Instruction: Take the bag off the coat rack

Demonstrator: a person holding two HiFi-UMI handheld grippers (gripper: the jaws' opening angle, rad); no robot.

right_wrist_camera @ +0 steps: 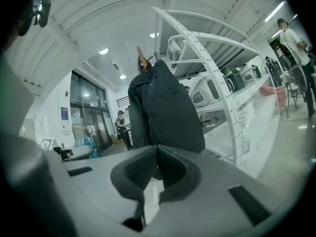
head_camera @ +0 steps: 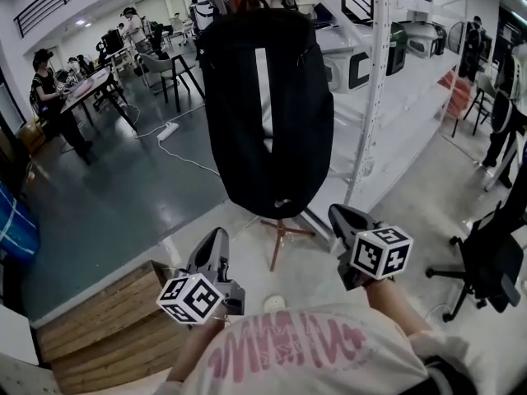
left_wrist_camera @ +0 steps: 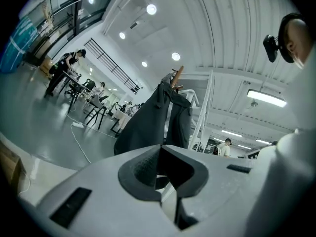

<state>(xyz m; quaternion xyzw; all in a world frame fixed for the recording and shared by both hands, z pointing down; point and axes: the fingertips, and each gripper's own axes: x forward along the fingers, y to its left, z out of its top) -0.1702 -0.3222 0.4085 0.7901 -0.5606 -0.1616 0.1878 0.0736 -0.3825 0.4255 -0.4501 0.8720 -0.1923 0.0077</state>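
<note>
Both grippers low, well short of black bag (head_camera: pixel 268 113) hanging on coat rack (head_camera: pixel 281 235); left gripper (head_camera: pixel 216 249) and right gripper (head_camera: pixel 346 217) pinched closed, empty.

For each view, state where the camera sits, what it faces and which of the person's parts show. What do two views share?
Head view: on the head, looking down at the bag; shirt, left tool, right tool show.
Left gripper view: on the left tool, looking up at the bag; shut jaws show.
Right gripper view: on the right tool, looking up at the bag; shut jaws show.
Shared: the bag.
</note>
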